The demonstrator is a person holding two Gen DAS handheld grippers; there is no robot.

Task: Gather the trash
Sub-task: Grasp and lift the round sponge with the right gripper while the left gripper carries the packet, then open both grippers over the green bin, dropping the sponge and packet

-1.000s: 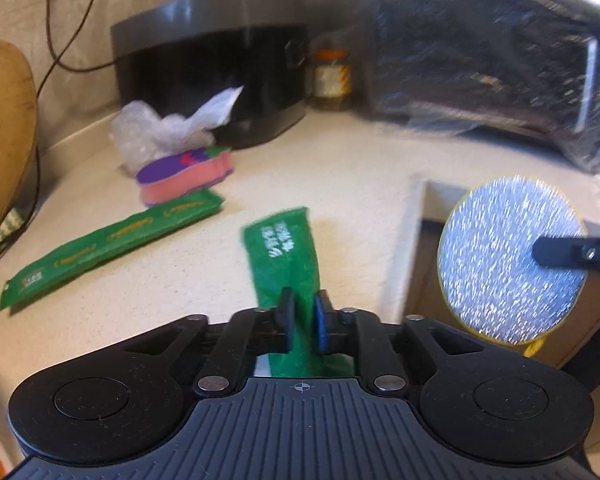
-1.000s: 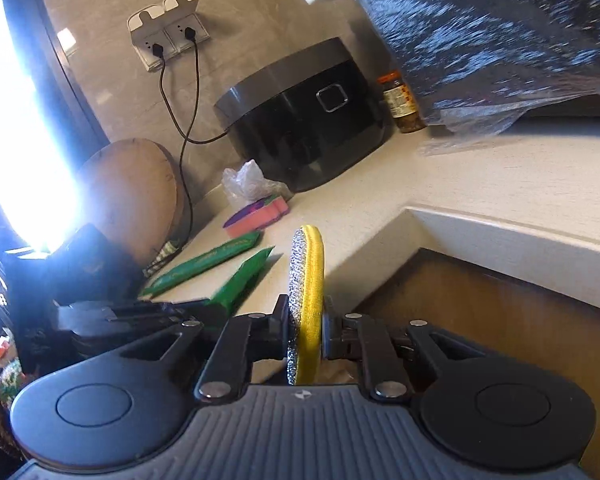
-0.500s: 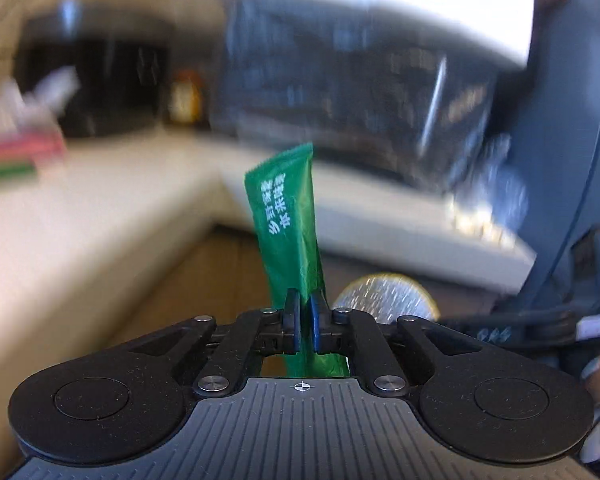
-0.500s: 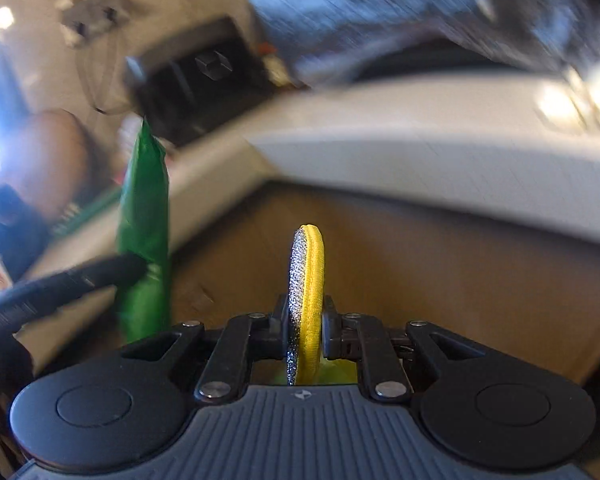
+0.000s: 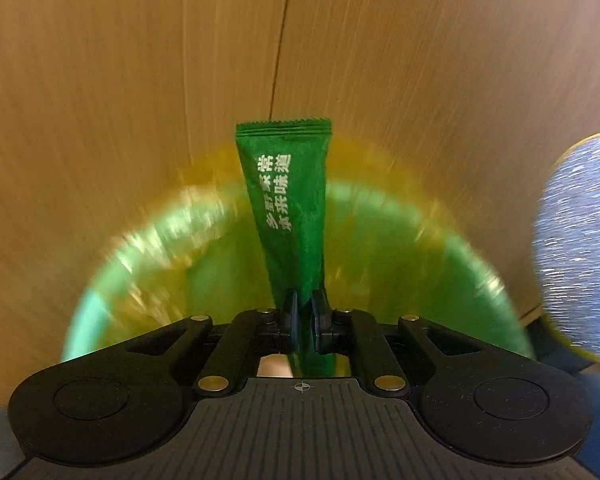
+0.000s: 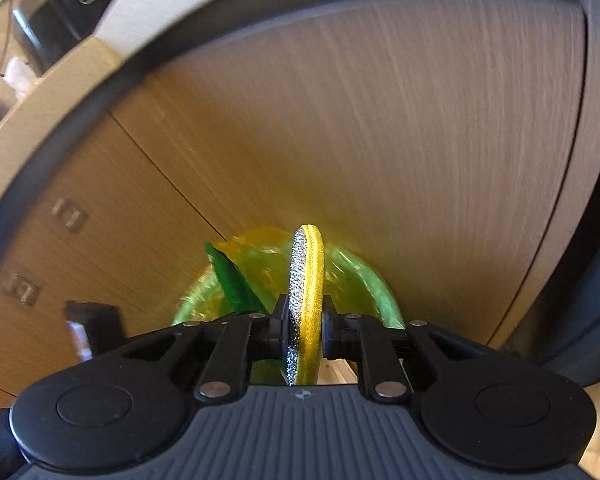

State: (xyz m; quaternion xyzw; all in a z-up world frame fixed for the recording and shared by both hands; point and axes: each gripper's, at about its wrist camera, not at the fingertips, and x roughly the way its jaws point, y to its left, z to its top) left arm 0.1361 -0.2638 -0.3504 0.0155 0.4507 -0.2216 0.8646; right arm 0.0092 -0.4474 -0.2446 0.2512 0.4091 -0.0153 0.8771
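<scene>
The left tool (image 5: pixel 304 312) is clamped on the green foil sachet with white lettering (image 5: pixel 290 204), standing it upright right over the round green bin lined with a yellowish plastic bag (image 5: pixel 400 232). The right tool (image 6: pixel 305 322) pinches the round scouring pad, silver on one face and yellow on the other (image 6: pixel 306 276), edge-on above that same bin. Behind the bin, a wood-grain cabinet front (image 6: pixel 380 120) fills the view, blurred. Up and left of the bin, the pale table (image 6: pixel 60 68) carries a black appliance (image 6: pixel 60 4). A dark curved bar (image 6: pixel 100 68) sweeps across, close to the lens.
</scene>
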